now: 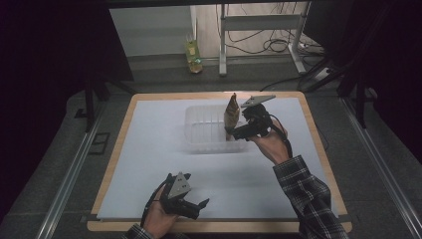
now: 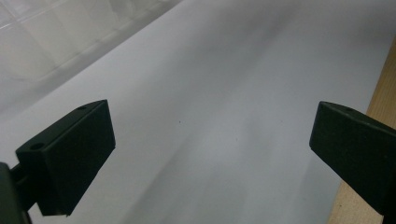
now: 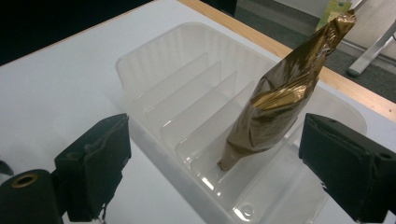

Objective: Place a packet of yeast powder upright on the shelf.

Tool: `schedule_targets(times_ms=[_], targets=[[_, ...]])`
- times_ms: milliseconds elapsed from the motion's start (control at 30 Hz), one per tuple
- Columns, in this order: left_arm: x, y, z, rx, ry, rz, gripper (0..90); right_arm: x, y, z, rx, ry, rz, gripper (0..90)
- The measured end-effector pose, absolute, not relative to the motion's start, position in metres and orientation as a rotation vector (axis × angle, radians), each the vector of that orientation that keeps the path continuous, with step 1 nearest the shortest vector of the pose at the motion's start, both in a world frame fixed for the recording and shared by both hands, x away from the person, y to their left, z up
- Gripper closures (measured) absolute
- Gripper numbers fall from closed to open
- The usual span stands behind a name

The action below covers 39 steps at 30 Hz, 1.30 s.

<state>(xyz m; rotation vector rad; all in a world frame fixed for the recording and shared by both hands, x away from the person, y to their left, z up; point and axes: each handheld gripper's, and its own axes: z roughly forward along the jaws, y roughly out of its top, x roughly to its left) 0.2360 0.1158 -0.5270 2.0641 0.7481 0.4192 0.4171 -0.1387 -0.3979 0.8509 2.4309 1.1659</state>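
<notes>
- High view: a clear plastic tray with ribbed dividers (image 1: 211, 130) sits on the white sheet covering the wooden worktop (image 1: 119, 144), toward the far middle of the sheet
- High view: a crinkled gold foil pouch (image 1: 231, 115) stands nearly upright at the tray's right end, its lower end down inside the tray and its sealed top well above the rim
- High view: the right tool (image 1: 233, 130), held by a hand in a plaid sleeve, is just beside the tray's right end, at the foot of the pouch
- High view: the left tool (image 1: 201, 205) rests low by the near edge of the worktop, well apart from the tray, its jaws spread with nothing between them
- Left gripper view: the left tool (image 2: 212, 144) has its two black jaws standing wide apart over bare white sheet; a corner of the tray (image 2: 51, 35) shows at the upper left, and the worktop's wooden edge (image 2: 380, 100) runs down the right side
- Right gripper view: the right tool (image 3: 219, 163) is wide open; the pouch (image 3: 280, 102) rises between the jaws but neither pad touches it, so it stands free
- Right gripper view: the pouch's foot sits in one slot between two dividers toward the near end of the tray (image 3: 159, 60), and it leans with its top tilted toward the tray's far right rim
</notes>
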Motion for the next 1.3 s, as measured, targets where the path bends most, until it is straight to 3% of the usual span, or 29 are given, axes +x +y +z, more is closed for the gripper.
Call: schedule_targets(times_ms=[1300], targets=[[0.236,0.115,-0.528,2.094,0.722,0.472,0.0,0.371,-0.171,-0.424,0.802,2.439,1.122,1.3]])
